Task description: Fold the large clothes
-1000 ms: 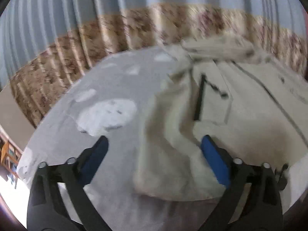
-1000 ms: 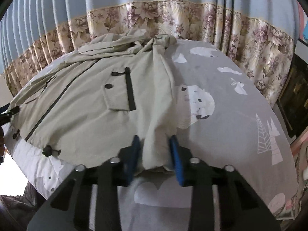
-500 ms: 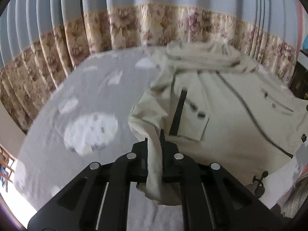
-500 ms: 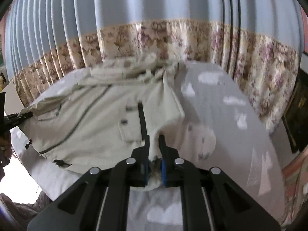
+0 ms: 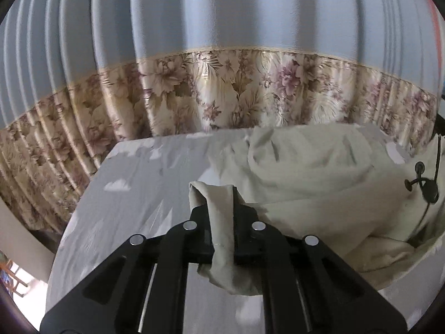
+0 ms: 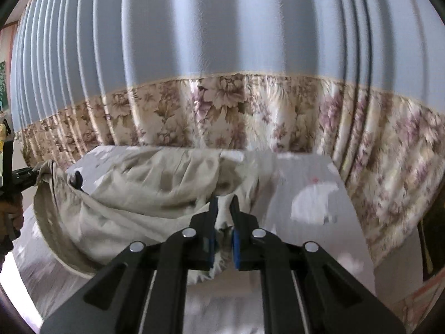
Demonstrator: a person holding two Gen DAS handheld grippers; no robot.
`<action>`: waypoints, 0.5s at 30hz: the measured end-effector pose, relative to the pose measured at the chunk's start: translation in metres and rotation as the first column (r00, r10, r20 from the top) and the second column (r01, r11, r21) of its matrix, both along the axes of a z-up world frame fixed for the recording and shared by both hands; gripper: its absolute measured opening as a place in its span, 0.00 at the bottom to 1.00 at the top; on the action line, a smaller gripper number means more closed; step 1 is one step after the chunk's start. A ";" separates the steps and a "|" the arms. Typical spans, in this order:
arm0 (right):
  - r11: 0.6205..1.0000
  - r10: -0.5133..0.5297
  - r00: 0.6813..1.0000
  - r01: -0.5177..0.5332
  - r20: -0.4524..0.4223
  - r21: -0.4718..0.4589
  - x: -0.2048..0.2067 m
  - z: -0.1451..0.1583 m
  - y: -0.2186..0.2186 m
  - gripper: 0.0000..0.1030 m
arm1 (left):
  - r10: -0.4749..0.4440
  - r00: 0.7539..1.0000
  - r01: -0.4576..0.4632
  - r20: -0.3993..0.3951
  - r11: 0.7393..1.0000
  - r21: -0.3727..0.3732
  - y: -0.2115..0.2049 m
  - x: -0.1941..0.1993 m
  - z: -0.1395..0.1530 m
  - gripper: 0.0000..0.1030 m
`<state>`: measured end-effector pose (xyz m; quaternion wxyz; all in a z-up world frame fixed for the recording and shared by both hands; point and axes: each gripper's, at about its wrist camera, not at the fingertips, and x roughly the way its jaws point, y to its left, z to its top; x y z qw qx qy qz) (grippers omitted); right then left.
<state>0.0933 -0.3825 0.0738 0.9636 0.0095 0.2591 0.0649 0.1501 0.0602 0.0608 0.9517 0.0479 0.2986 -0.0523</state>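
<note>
A large beige jacket (image 5: 319, 178) lies partly bunched on a grey bed sheet (image 5: 144, 194). My left gripper (image 5: 221, 194) is shut on the jacket's left hem corner and holds it lifted off the bed. The jacket (image 6: 144, 194) also shows in the right wrist view, its lower edge raised and sagging between both grippers. My right gripper (image 6: 222, 203) is shut on the right hem corner. The left gripper (image 6: 25, 175) shows at the far left of the right wrist view, with fabric in it. A black drawcord toggle (image 5: 420, 181) hangs on the jacket.
The bed sheet (image 6: 311, 194) has white animal and cloud prints. A blue curtain with a floral lower band (image 5: 222, 94) hangs close behind the bed's far edge. A dark piece of furniture (image 6: 431, 239) stands to the right of the bed.
Both grippers closed on the jacket's hem corners, then lifted and carried them forward toward the curtain. The jacket, flat before, is now bunched and folding over itself.
</note>
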 end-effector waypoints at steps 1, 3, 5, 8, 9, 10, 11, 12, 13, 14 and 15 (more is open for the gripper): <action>1.000 -0.003 1.000 0.003 0.003 -0.018 0.021 0.003 0.001 0.08 | 0.002 1.000 -0.002 -0.001 1.000 0.002 -0.003 0.012 0.001 0.07; 1.000 -0.014 1.000 0.014 -0.003 -0.024 0.062 0.007 -0.004 0.08 | 0.014 1.000 -0.014 0.000 1.000 0.007 -0.008 0.050 0.002 0.07; 0.999 -0.025 1.000 0.024 -0.014 -0.037 0.097 0.006 -0.007 0.08 | 0.029 0.999 -0.029 -0.023 1.000 0.007 -0.014 0.092 0.000 0.07; 0.999 -0.040 0.997 0.039 -0.069 -0.020 0.157 -0.008 -0.017 0.08 | 0.055 0.995 -0.054 -0.081 0.998 0.014 -0.021 0.147 -0.014 0.11; 0.999 -0.048 0.995 0.046 -0.089 -0.023 0.175 -0.015 -0.019 0.08 | 0.070 0.991 -0.069 -0.112 0.997 0.018 -0.023 0.169 -0.026 0.12; 0.998 -0.058 0.992 0.056 -0.113 -0.017 0.196 -0.026 -0.022 0.09 | 0.081 0.989 -0.080 -0.126 0.997 0.016 -0.024 0.181 -0.032 0.14; 0.998 -0.061 0.989 0.061 -0.136 -0.007 0.213 -0.037 -0.024 0.13 | 0.087 0.985 -0.086 -0.146 0.996 0.015 -0.024 0.193 -0.041 0.19; 0.998 -0.069 0.986 0.070 -0.153 0.001 0.227 -0.048 -0.026 0.28 | 0.086 0.980 -0.087 -0.181 0.996 0.005 -0.024 0.206 -0.052 0.24; 0.996 -0.091 0.985 0.091 -0.149 -0.009 0.232 -0.054 -0.026 0.39 | 0.089 0.976 -0.095 -0.200 0.995 -0.018 -0.023 0.212 -0.058 0.38; 0.991 -0.131 0.981 0.129 -0.144 -0.026 0.237 -0.061 -0.026 0.62 | 0.093 0.973 -0.105 -0.210 0.993 -0.047 -0.020 0.216 -0.063 0.57; 0.989 -0.149 0.978 0.148 -0.143 -0.022 0.239 -0.065 -0.026 0.77 | 0.091 0.973 -0.110 -0.212 0.991 -0.076 -0.018 0.216 -0.064 0.68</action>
